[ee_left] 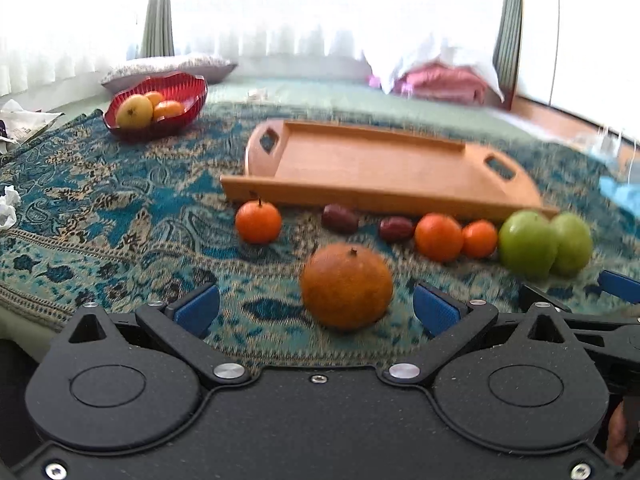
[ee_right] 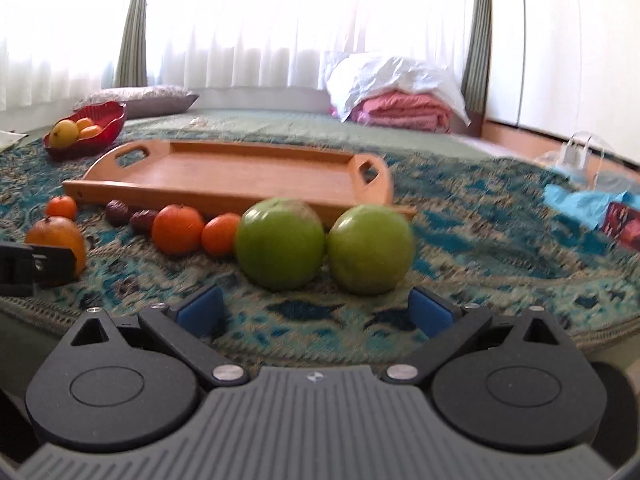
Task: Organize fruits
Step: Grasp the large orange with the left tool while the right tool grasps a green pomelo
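My left gripper [ee_left: 316, 312] is open, and a large dull orange fruit [ee_left: 346, 286] lies on the cloth just ahead, between the blue pads. My right gripper [ee_right: 316, 310] is open just short of two green apples [ee_right: 280, 249] [ee_right: 370, 249]. Three small tangerines [ee_left: 258, 222] [ee_left: 439, 237] [ee_left: 480, 239] and two dark dates [ee_left: 340, 218] [ee_left: 396, 229] lie in a row before an empty wooden tray [ee_left: 376, 160]. The tray also shows in the right wrist view [ee_right: 240, 172]. A red bowl [ee_left: 188, 98] at the back left holds yellow and orange fruit.
A patterned teal cloth [ee_left: 120, 208] covers the surface. A pillow [ee_right: 140, 98] and folded pink blankets [ee_right: 404, 112] lie at the back. Blue plastic [ee_right: 580, 204] and a red packet [ee_right: 624, 226] lie at the right. Crumpled paper [ee_left: 8, 210] lies at the left edge.
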Demonstrator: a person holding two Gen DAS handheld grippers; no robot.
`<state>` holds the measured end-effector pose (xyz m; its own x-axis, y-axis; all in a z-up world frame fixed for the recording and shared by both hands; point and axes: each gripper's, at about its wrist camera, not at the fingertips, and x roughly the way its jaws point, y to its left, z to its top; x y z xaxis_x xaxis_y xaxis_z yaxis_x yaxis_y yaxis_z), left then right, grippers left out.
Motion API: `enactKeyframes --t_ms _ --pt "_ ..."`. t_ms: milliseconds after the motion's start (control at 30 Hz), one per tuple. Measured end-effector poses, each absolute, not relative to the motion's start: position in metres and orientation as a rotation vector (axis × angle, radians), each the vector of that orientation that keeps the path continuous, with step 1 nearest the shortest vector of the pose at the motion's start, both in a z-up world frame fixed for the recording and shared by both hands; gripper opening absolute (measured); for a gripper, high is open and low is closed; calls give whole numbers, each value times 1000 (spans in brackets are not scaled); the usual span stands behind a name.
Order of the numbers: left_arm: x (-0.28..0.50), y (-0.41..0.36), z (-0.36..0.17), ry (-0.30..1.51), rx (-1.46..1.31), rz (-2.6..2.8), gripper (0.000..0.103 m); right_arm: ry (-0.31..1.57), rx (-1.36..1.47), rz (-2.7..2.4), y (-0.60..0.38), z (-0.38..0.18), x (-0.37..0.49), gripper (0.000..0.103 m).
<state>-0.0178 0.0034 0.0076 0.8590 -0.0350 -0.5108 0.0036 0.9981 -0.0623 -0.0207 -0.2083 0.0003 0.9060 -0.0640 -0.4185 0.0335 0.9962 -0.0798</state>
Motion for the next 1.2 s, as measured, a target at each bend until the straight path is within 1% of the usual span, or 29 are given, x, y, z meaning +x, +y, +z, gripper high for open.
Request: enactKeyframes --t_ms 167,300,367,400,467,567,633,900,967,1200 --pt "-18 1 5 519 -44 -2 103 368 -137 -101 -217 7 -23 103" --pt "-23 -1 7 460 -32 -5 103 380 -167 -117 -229 9 -18 97" --pt "-23 -3 8 445 -25 -3 95 397 -172 -121 -234 8 -15 91" --pt "-23 -4 8 443 -24 -3 92 404 -177 -122 -236 8 -13 90" --pt "-20 -5 7 451 -22 -6 79 418 -186 -120 -240 6 -11 85" --pt "-19 -6 6 456 -25 -19 71 438 -181 -90 -244 5 -4 83" --pt "-18 -8 5 461 -20 -31 68 460 -171 -59 -247 3 3 83" --pt "-12 -12 -3 485 -9 -43 68 483 -185 6 -252 -1 25 83" --pt "-10 -14 -4 480 -8 -39 70 490 -178 8 -254 -1 30 83" --pt "-2 -20 -9 478 16 -34 70 508 -136 1 -259 -3 48 83"
